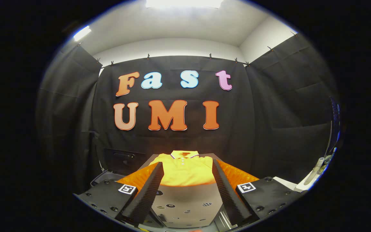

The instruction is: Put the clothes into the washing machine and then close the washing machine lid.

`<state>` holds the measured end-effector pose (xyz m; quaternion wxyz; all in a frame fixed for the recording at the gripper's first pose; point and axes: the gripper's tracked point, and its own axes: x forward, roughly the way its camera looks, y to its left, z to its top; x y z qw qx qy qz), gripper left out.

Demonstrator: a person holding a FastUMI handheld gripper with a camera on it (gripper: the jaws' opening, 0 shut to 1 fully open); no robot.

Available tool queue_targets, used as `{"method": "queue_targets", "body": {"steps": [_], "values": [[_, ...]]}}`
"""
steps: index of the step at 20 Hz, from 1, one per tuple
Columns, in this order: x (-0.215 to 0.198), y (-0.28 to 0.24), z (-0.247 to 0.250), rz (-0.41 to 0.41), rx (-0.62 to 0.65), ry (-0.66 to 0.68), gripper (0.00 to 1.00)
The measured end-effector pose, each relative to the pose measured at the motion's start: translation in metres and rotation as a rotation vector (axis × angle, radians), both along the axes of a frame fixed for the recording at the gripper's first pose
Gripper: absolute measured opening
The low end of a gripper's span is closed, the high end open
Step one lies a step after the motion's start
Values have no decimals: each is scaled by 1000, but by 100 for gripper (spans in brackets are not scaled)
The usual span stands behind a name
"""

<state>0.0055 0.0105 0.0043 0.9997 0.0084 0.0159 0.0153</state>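
So the yellow polo shirt with the dark-trimmed collar (185, 169) is lying folded flat on top of a grey surface with little round and checkered markings on it (185, 201), which I'm guessing is the washing machine's top, can't say for sure. The collar points to the far side, toward the black cloth wall (262, 112) right behind it.

The gripper (188, 188) hangs in front of the shirt with its two ribbed fingers (147, 193) spread wide apart, nothing pinched between them. The near edge of the shirt sits in the gap between the fingers, and they aren't touching it as far as I can tell. Each finger mount has a small square black-and-white marker tag (127, 189) stuck on it.

Off to the far left, low against the wall, there's a dark boxy thing (122, 159), too dim to make out. Over on the right edge there's a white ledge with some pale bits (316, 170) on it, too warped to identify. White ceiling with a bright light panel (184, 3) overhead.
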Motion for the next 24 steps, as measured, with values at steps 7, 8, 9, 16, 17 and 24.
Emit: {"method": "queue_targets", "body": {"steps": [7,8,9,16,17,24], "values": [[-6,-6,0,-14,3,-2,98],[-8,-5,0,-7,6,-6,98],[-10,-1,2,12,13,-17,98],[31,4,9,-3,-12,-16,98],[40,5,9,-4,-16,-19,98],[102,15,18,6,12,-33,98]]}}
